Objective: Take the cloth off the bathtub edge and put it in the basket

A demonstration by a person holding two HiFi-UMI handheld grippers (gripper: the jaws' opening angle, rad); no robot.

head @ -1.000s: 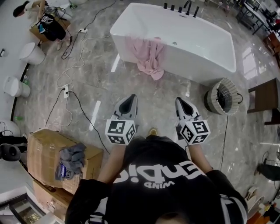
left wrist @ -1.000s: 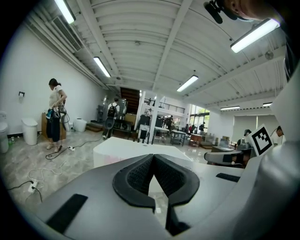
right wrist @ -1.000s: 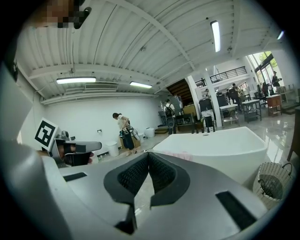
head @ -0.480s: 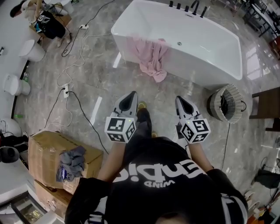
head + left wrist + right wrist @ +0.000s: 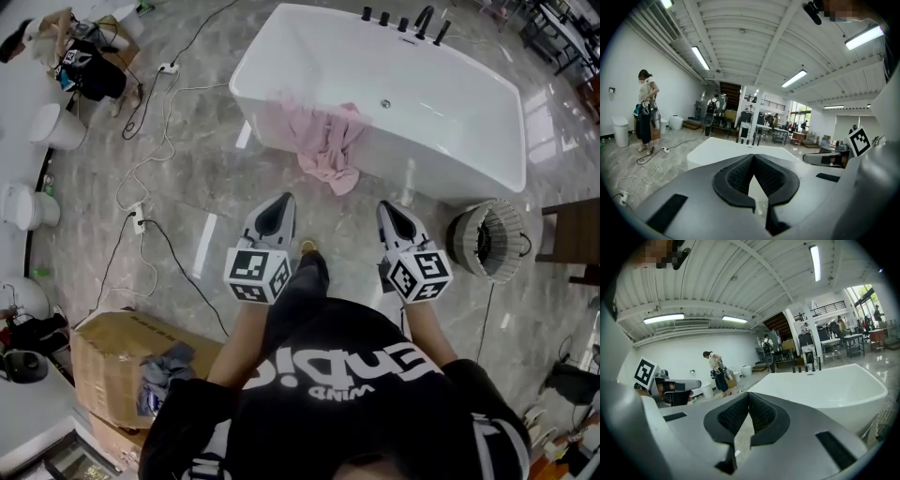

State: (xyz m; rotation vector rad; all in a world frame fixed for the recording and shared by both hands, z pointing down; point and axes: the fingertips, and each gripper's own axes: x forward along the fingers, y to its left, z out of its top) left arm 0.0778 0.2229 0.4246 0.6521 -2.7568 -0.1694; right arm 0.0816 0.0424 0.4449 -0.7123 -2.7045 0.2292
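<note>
1. The head view looks steeply down from above the person's shoulders. It takes in the floor (image 5: 187, 178), the bathtub (image 5: 441, 103) at the top and the basket (image 5: 508, 248) at the right.
2. The left gripper view rides on the left hand-held gripper (image 5: 753, 157) and looks low and almost level along its jaws. The bathtub (image 5: 722, 150) is close ahead, end-on.
3. The right gripper view rides on the right hand-held gripper (image 5: 748, 394), equally low. The bathtub (image 5: 825, 385) fills its right half and the basket (image 5: 883, 420) is at the edge.
4. All three views share the bathtub. Each gripper view catches the other's marker cube at its inner edge, and both show a standing person (image 5: 645, 110) (image 5: 716, 366) by the far wall.
</note>
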